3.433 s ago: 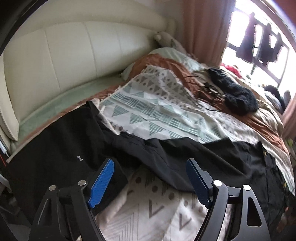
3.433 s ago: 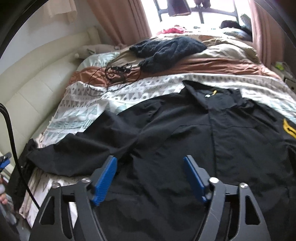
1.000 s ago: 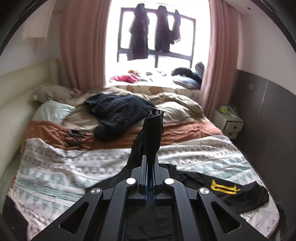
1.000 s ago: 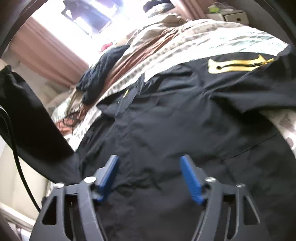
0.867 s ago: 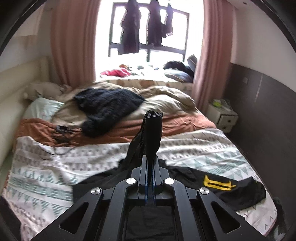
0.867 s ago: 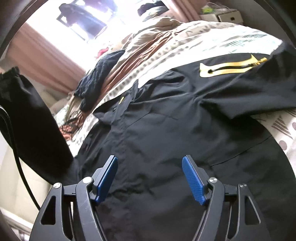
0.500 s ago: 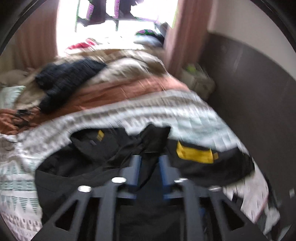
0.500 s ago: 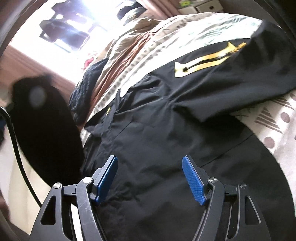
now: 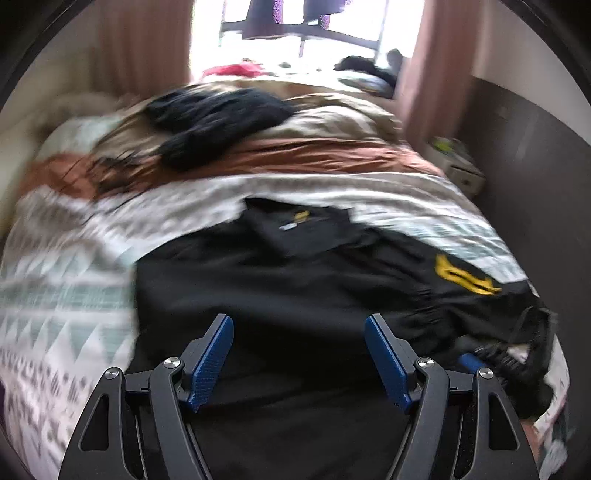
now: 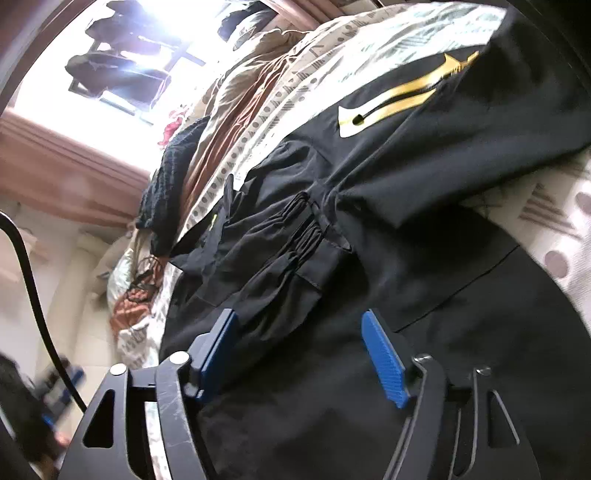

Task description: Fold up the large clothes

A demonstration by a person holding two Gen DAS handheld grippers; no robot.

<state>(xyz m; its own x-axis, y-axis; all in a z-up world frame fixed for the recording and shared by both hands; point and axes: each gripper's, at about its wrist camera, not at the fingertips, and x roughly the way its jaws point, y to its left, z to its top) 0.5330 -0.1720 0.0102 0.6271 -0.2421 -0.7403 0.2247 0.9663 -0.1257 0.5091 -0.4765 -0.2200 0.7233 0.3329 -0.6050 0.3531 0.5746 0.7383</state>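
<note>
A large black jacket (image 9: 303, 288) with a yellow mark (image 9: 465, 278) on its right sleeve lies spread on the patterned bedspread (image 9: 66, 280). Its left sleeve is folded across the body and shows bunched in the right wrist view (image 10: 291, 236). My left gripper (image 9: 299, 354) is open and empty just above the jacket's lower body. My right gripper (image 10: 299, 350) is open and empty, low over the jacket (image 10: 369, 229) near its lower hem. The yellow mark also shows in the right wrist view (image 10: 399, 99).
A dark knitted garment (image 9: 214, 118) and a brown blanket (image 9: 314, 155) lie further up the bed. A small nightstand (image 9: 461, 170) stands at the right by the dark wall. A padded cream wall (image 10: 62, 295) runs along the bed's left side. Clothes hang at the window (image 9: 288, 22).
My left gripper was shut on the black sleeve and held it up; it carried it over the jacket body, opened and let it go. The right gripper stayed open.
</note>
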